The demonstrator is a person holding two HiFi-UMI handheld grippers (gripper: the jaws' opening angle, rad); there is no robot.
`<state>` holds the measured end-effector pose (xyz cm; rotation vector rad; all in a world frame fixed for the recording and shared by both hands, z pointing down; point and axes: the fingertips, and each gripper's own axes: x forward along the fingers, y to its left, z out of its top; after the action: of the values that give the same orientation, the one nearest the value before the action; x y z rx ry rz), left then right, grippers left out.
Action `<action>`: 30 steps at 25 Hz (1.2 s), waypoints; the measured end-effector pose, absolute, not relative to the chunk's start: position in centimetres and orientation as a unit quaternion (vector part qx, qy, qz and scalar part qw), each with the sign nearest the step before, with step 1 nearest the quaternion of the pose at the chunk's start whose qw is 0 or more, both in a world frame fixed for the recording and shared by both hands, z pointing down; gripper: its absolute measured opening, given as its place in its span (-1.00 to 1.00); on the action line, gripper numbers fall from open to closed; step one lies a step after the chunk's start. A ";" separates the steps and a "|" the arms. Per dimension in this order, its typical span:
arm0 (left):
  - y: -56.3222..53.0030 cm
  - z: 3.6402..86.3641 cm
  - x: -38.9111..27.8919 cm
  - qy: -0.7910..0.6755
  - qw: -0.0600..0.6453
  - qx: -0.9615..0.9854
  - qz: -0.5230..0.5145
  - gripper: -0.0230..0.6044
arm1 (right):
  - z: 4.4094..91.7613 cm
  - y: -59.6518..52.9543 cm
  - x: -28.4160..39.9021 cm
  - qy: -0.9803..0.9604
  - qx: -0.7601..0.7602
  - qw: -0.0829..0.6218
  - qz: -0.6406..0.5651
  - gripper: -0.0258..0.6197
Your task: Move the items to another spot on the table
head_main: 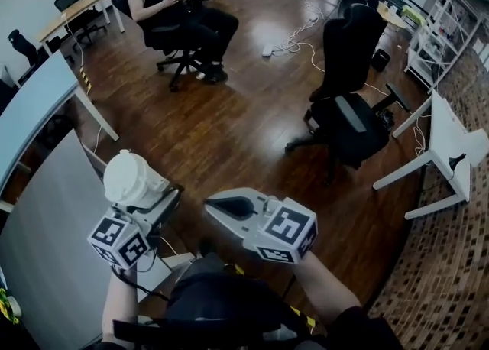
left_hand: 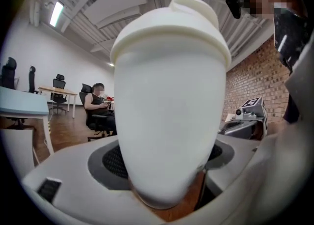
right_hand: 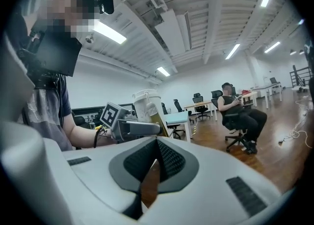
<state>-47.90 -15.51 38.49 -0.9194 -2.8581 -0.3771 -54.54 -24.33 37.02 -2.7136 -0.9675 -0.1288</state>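
A white lidded bottle (head_main: 131, 178) is clamped between the jaws of my left gripper (head_main: 150, 200), held in the air above the wooden floor beside the grey table (head_main: 46, 257). In the left gripper view the bottle (left_hand: 171, 91) fills the middle, with the left gripper (left_hand: 166, 170) shut around its lower body. My right gripper (head_main: 210, 205) hovers just to the right of it, shut and with nothing in it. In the right gripper view the right gripper (right_hand: 157, 144) has its pads pressed together, and the bottle (right_hand: 145, 102) shows beyond it in the left gripper (right_hand: 140, 128).
A person sits on an office chair (head_main: 174, 12) at the far side of the room. A black office chair (head_main: 348, 108) stands mid-floor to the right, with cables (head_main: 294, 41) behind it. A white desk (head_main: 451, 142) stands by the brick wall, more desks at the left.
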 end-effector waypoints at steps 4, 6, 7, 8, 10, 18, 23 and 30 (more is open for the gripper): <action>-10.7 40.0 -45.1 -0.929 0.049 -0.335 -0.148 0.43 | 37.3 -18.2 -52.8 -0.317 -0.937 0.134 -0.053 -0.97; -8.3 40.3 -43.7 -0.923 0.043 -0.349 -0.155 0.43 | 37.1 -15.2 -51.6 -0.303 -0.941 0.137 -0.056 -0.97; -7.3 40.4 -43.0 -0.920 0.038 -0.355 -0.159 0.43 | 37.0 -13.8 -50.9 -0.295 -0.944 0.136 -0.059 -0.97; -6.2 40.4 -42.4 -0.917 0.032 -0.362 -0.164 0.43 | 36.9 -12.4 -50.2 -0.288 -0.946 0.134 -0.062 -0.97; -4.6 40.7 -41.3 -0.909 0.022 -0.378 -0.176 0.43 | 36.7 -10.2 -48.8 -0.269 -0.951 0.133 -0.070 -0.97; -2.6 43.1 -36.8 -0.850 0.022 -0.488 -0.200 0.43 | 38.3 -5.5 -44.9 -0.138 -0.977 0.135 -0.087 -0.96; -2.7 42.3 -35.9 -0.794 -0.011 -0.569 -0.215 0.43 | 37.7 -4.7 -45.1 -0.047 -0.987 0.132 -0.080 -0.97; -3.8 42.1 -35.7 -0.712 -0.011 -0.672 -0.205 0.43 | 38.5 -3.6 -47.0 0.057 -0.984 0.153 -0.071 -0.96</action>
<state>-35.70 -3.78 42.10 -2.1263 -2.2513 -0.6476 -47.03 -3.62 38.45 -2.8221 0.1635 -0.2026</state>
